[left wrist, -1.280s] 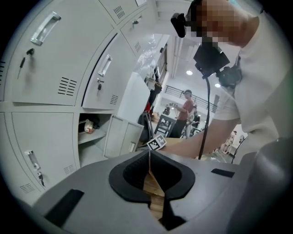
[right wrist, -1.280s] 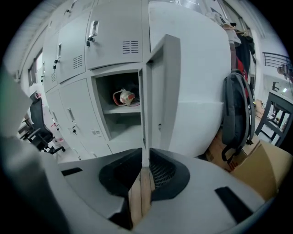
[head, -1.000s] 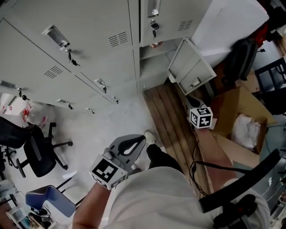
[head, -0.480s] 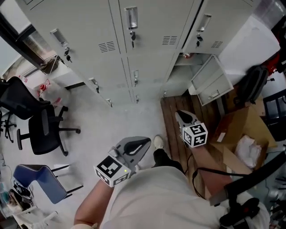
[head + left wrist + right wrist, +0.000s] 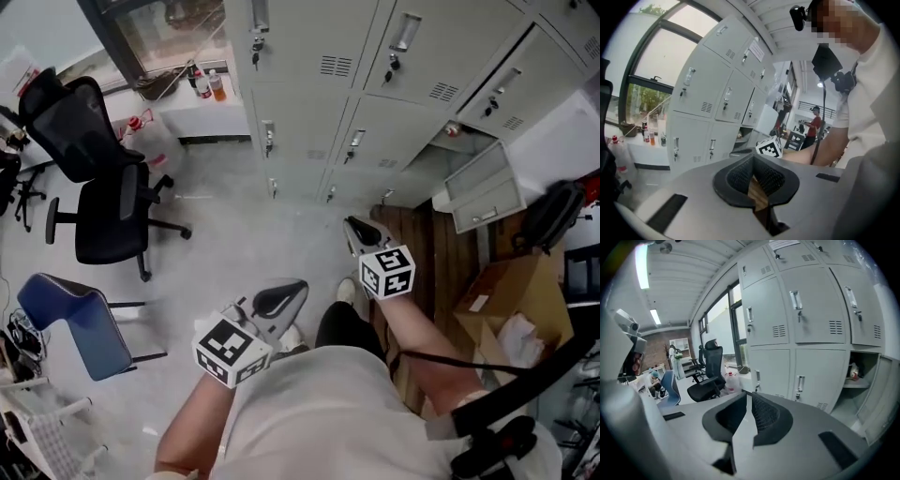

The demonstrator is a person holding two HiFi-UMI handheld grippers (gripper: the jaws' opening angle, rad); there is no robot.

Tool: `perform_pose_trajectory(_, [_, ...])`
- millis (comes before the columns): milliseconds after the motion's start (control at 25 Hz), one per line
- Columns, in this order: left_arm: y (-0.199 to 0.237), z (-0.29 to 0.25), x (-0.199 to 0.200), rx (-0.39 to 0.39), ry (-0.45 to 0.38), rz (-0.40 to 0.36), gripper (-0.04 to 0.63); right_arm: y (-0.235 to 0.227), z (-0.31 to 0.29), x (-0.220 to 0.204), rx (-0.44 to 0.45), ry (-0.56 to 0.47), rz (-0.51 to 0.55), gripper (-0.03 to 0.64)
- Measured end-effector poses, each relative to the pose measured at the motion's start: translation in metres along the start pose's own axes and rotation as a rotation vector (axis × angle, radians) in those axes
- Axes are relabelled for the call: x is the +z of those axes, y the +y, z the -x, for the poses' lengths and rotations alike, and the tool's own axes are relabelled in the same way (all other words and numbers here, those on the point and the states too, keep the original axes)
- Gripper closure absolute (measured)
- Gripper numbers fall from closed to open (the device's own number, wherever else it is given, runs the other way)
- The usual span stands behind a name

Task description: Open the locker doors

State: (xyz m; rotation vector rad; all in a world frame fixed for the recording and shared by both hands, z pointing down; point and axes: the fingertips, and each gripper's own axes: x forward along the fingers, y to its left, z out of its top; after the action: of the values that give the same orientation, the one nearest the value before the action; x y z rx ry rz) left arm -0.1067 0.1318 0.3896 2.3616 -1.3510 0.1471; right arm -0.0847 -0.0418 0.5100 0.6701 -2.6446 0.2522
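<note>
left gripper and right gripper jaws together, empty. we're guessing the locker doors ahead are swinging light but stiff, so we're aiming for a handle.

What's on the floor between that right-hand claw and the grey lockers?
Nothing: the head view shows only bare grey floor between the right gripper and the lockers.

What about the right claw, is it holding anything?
No, in the right gripper view the right claw is shut with nothing between its pads.
</note>
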Motion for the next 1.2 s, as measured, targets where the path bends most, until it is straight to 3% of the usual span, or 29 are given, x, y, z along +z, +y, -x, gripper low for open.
perform_pose_trajectory(160, [0.019, 0.034, -0.011, 0.05, -0.014, 0.037, 0.584, 0.051, -0.046, 0.013, 0.091, 0.014, 0.043, 0.577])
perform_pose_trajectory(400, [0.06, 0.053, -0.009, 0.105, -0.058, 0.083, 0.584, 0.069, -0.122, 0.034, 0.131, 0.028, 0.084, 0.577])
perform_pose_trajectory(880, [0.164, 0.029, 0.02, 0.109, -0.007, 0.124, 0.584, 0.027, -0.287, 0.06, 0.098, 0.069, 0.059, 0.577])
perform_pose_trajectory(1200, [0.205, 0.012, 0.021, 0.109, 0.02, 0.152, 0.584, 0.01, -0.359, 0.053, 0.085, 0.105, 0.031, 0.574])
